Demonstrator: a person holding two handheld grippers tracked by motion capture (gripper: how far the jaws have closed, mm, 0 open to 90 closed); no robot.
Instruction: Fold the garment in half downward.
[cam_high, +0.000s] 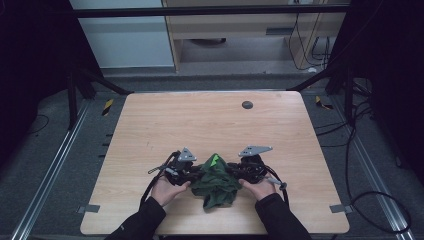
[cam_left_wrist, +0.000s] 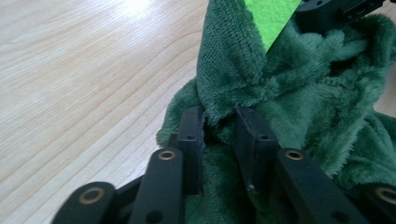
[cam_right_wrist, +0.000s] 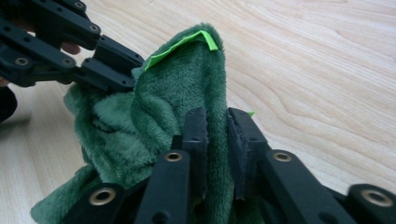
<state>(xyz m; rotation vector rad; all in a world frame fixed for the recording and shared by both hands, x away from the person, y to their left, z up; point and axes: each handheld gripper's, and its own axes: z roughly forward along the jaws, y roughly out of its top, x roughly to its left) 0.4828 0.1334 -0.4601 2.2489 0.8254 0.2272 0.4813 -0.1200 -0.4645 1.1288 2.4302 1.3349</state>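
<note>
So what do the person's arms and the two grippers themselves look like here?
Both forearms wear dark long sleeves; the hands are bare. The left gripper and right gripper are black, built of linked bars with brass-coloured pivot rings. Each carries a grey three-cornered plate on top and trails a black cable.

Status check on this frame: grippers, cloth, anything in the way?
Left gripper shut on green cloth. Right gripper shut on it too, cloth bunched between both. Table around it bare, nothing in the way.

Dark green fluffy cloth with bright green tag; pale wood-grain table.
</note>
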